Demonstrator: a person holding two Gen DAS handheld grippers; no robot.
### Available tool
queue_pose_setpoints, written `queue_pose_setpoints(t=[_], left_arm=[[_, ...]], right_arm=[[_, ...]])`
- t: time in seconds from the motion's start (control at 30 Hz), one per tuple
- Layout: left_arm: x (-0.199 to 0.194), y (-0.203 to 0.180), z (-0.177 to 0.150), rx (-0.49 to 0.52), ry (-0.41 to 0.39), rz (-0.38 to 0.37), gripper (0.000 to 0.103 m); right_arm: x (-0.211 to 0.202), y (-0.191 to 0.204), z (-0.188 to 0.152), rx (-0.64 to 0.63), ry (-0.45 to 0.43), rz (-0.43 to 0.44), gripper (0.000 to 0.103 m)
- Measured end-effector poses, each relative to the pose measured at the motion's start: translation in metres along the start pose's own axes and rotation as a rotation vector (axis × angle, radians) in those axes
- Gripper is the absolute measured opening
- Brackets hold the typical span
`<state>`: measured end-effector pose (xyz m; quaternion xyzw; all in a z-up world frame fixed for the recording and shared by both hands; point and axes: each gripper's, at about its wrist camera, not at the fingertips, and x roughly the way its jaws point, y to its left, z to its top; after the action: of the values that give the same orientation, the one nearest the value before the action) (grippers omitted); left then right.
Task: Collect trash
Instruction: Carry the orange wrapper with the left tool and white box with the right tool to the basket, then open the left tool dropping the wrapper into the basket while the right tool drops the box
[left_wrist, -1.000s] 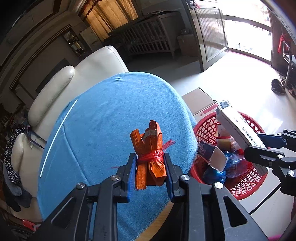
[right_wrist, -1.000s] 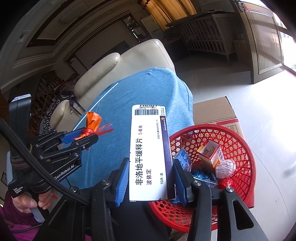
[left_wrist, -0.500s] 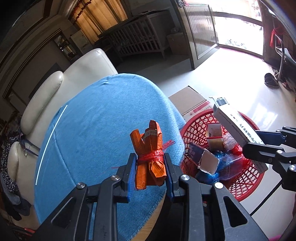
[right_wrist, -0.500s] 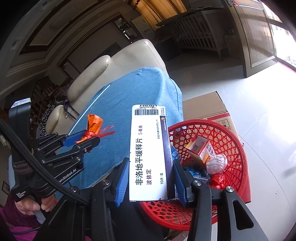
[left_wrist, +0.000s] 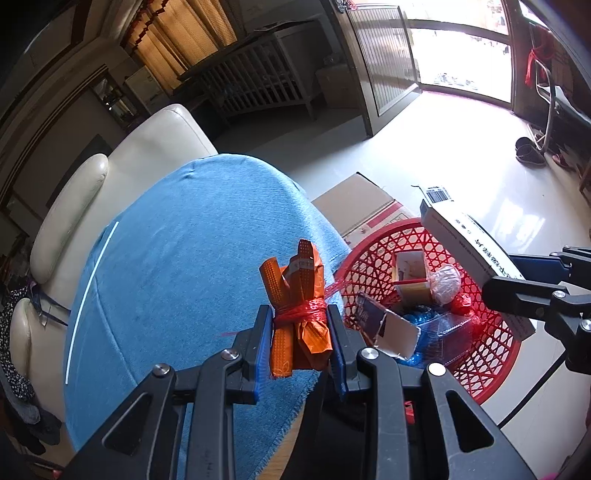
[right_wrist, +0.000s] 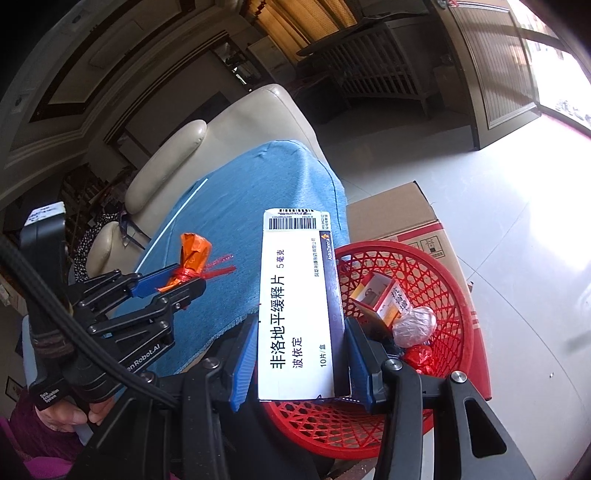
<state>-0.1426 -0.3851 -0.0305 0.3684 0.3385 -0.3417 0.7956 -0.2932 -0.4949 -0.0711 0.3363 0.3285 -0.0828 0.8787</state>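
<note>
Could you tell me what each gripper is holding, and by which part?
Left gripper: orange wrapper bundle, by its lower half. Right gripper: white medicine box, by its lower long sides.

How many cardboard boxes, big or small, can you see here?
4, maybe more hidden: white medicine box in the right gripper; two small boxes in the red basket; brown carton behind the basket.

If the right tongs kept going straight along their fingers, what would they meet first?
Probably the red basket. The right tongs, shut on a white medicine box, point over its near rim, toward the trash inside. Depth is unclear; the box's far end could reach the blue cloth edge.
</note>
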Motion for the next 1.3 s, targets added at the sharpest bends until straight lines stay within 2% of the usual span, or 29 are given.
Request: queue_pose_setpoints(t=[0.67,1.3], left_arm=[[0.019,-0.007,0.005,-0.002,0.037,-0.089,0.031],[0.015,-0.014,0.007,-0.003,0.005,-0.139,0.031]], right_arm=[[0.010,-0.020,-0.001,0.051,0.036,-0.052,0.048],[0.009,-0.028,0.003,0.076,0.028,-0.073,0.048]])
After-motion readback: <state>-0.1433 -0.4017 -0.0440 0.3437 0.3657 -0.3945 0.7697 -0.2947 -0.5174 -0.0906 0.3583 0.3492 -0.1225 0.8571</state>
